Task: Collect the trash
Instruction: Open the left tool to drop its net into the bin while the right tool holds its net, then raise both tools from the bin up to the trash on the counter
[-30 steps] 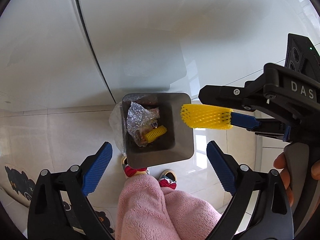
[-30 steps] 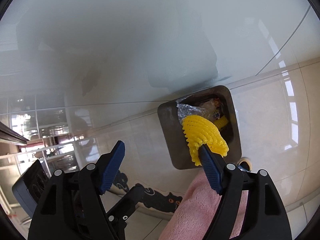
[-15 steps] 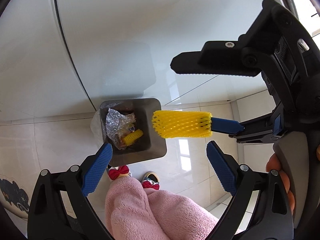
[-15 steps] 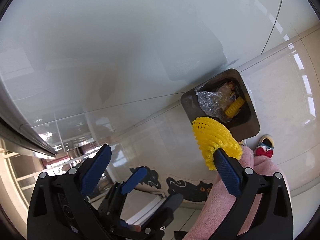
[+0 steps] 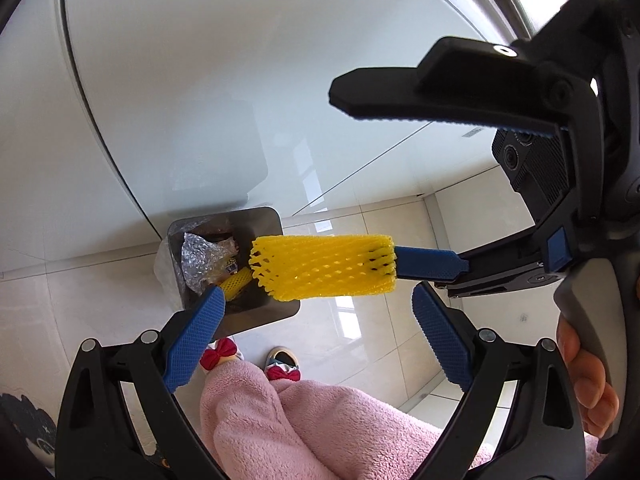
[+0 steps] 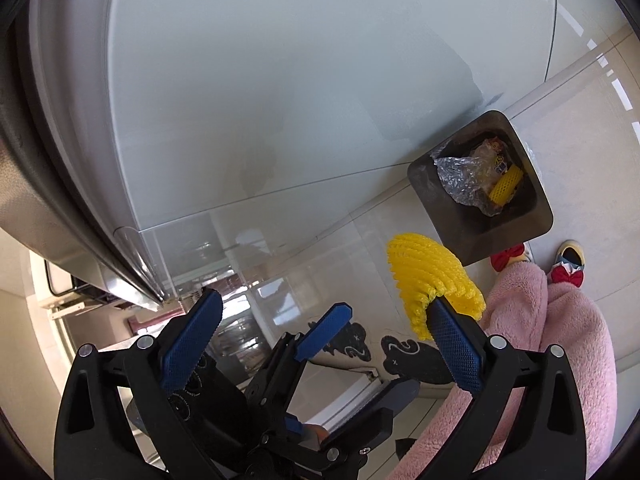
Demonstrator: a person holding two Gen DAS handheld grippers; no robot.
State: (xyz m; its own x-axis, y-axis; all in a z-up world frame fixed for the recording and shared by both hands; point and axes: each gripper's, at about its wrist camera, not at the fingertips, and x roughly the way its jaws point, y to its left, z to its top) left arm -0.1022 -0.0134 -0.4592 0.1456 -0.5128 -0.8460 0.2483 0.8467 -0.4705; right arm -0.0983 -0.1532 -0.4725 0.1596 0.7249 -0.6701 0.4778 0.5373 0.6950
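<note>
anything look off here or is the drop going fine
One oddity: the right gripper is wide open, yet the yellow foam net has not dropped into the trash bin. It clings, sleeved over one finger, up above the bin.

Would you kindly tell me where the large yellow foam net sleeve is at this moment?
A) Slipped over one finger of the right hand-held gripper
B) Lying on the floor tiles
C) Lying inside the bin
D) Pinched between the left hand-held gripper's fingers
A: the yellow foam net sleeve hangs on one finger of the wide-open right hand-held gripper, above the bin.
</note>
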